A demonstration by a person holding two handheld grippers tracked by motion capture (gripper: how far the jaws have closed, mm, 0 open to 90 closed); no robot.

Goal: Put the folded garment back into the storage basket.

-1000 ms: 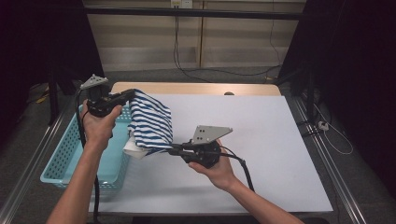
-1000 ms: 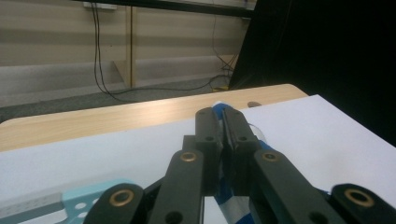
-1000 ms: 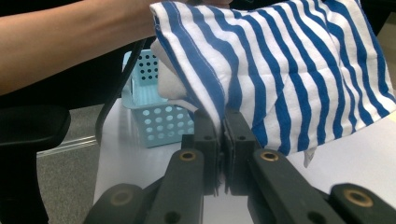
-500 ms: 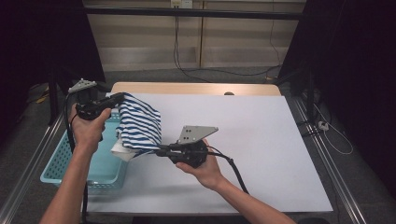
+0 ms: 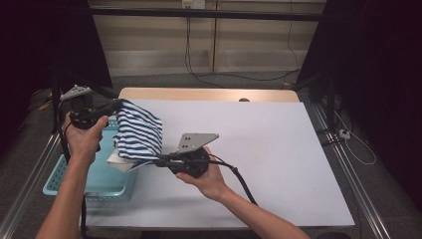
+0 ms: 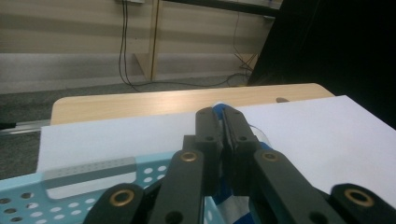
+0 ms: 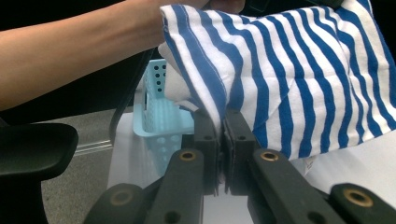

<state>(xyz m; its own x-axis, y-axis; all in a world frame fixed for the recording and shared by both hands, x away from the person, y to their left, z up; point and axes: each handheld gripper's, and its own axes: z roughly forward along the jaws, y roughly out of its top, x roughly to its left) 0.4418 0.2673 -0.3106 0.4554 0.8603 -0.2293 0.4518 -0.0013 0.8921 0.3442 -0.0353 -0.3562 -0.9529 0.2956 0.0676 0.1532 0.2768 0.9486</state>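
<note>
A folded blue-and-white striped cloth hangs in the air between my two grippers, over the table's left edge and the basket. My left gripper is shut on its upper left corner; in the left gripper view the striped cloth shows pinched between the closed jaws of the left gripper. My right gripper is shut on the cloth's lower edge. In the right gripper view the cloth spreads wide above the right gripper, with the person's other forearm behind it.
A light blue perforated basket sits at the table's left edge, partly under the cloth; its rim shows below the left jaws. The white table top stretches to the right. Cables trail on the floor beyond.
Both grippers have carried the striped cloth leftward, from over the table toward the basket. Both grips are unchanged.
</note>
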